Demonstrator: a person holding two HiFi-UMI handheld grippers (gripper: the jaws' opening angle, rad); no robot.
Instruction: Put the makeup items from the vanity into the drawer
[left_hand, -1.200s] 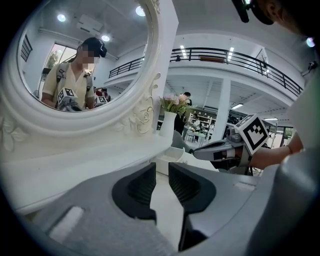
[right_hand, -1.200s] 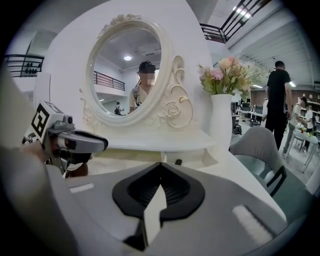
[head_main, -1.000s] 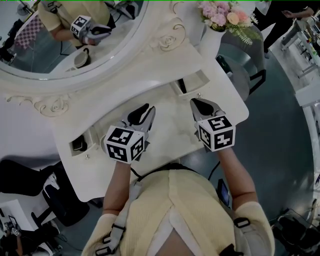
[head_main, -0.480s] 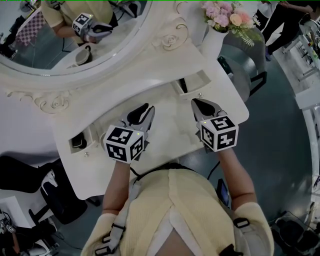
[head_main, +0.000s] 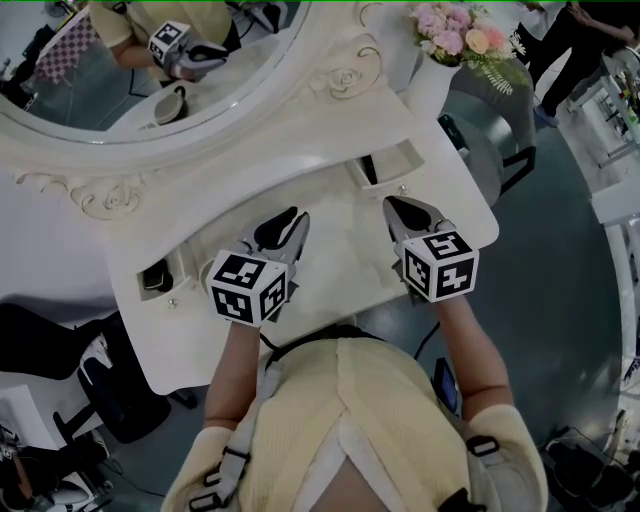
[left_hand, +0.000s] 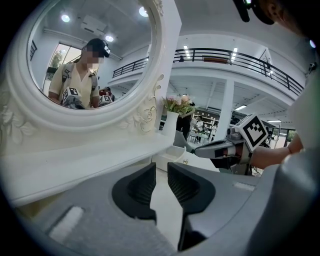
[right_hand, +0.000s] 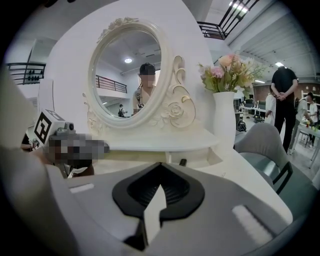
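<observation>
Left gripper (left_hand: 161, 167): I read its jaws a narrow gap apart, nothing between them, poised over the vanity top (head_main: 335, 255).
Right gripper (right_hand: 159, 167): jaws pressed together, empty, just right of the left one.
Right drawer (head_main: 400, 158): open, with a dark makeup item (head_main: 366, 171) inside at its left end.
Left drawer (head_main: 172, 270): open, a second dark item (head_main: 155, 284) lying in it.
Mirror (head_main: 150, 70): behind the vanity top, showing my reflection.
Vase of flowers (head_main: 430, 70): back right corner.

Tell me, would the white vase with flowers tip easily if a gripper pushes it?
Probably yes: the vase is tall and slim, and the flowers spread wide on top. It looks glazed, so likely slippery and breakable.
</observation>
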